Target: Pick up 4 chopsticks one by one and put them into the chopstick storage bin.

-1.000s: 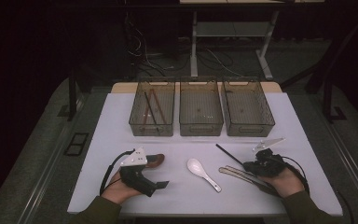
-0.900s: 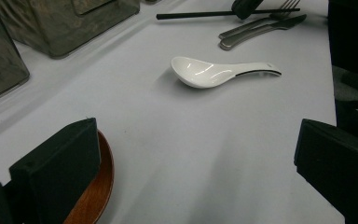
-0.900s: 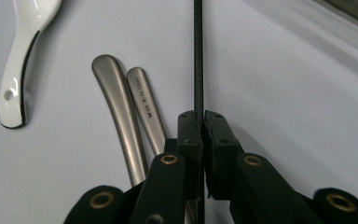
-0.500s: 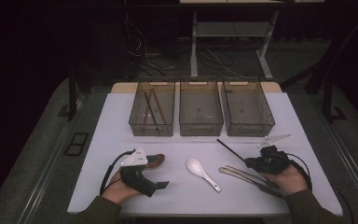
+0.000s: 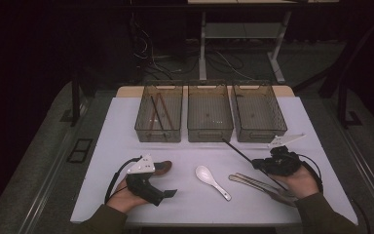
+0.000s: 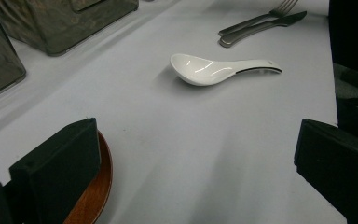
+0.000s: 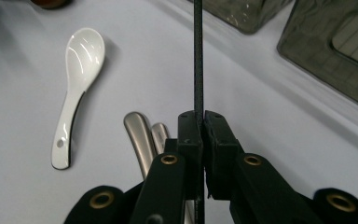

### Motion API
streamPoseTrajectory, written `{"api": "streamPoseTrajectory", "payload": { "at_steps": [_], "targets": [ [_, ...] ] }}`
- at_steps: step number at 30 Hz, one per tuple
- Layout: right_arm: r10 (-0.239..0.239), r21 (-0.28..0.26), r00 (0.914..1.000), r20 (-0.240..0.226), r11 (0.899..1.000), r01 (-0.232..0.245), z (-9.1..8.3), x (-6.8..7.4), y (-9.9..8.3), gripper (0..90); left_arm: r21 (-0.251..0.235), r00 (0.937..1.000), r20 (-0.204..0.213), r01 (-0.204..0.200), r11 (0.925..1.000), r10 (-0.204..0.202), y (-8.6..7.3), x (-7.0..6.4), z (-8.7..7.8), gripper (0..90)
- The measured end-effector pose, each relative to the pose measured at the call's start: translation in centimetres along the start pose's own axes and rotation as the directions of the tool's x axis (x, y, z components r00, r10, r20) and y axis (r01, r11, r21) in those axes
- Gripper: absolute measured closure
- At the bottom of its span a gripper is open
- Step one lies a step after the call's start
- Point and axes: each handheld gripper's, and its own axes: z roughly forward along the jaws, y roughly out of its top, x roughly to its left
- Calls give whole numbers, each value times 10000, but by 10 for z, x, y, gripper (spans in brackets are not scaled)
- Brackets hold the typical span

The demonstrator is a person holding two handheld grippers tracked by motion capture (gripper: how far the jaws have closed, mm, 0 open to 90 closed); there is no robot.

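Note:
My right gripper [image 7: 198,122] is shut on a thin black chopstick [image 7: 197,56] that points toward the bins; from above the right gripper [image 5: 260,165] sits at the table's right with the black chopstick [image 5: 237,152] slanting up-left. A white ceramic spoon [image 5: 212,181] lies mid-table, also visible as the white spoon [image 6: 214,70] and the white spoon [image 7: 74,88]. My left gripper [image 5: 168,194] rests open at the front left, jaws wide apart, beside a brown wooden spoon [image 5: 159,168] whose wooden edge [image 6: 95,191] lies by the left jaw.
Three smoked-plastic bins stand in a row at the back: the left bin [image 5: 159,115] holds chopsticks, the middle bin [image 5: 210,114] and right bin [image 5: 258,113] look bare. A metal fork and knife [image 5: 258,184] lie under the right hand. The white table edge [image 5: 190,219] is near.
The right gripper has closed on the black chopstick and shifted slightly right with it. The left gripper has stayed put.

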Motion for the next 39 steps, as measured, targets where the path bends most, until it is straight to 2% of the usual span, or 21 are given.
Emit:
{"api": "streamPoseTrajectory", "payload": {
  "at_steps": [14,21,39],
  "targets": [
    [-25,-282,9999,-128,9996,22,4,2,24,854,51,10000,-5,-24,10000,24,0,-1,1,0],
    [-149,-504,9997,-193,9986,139,7,5,41,854,31,10000,23,-72,10000,72,1,0,1,0],
    [-397,-779,9979,-509,9963,357,29,19,87,854,-6,10000,41,-79,10000,79,1,-1,1,0]
  ]
}}
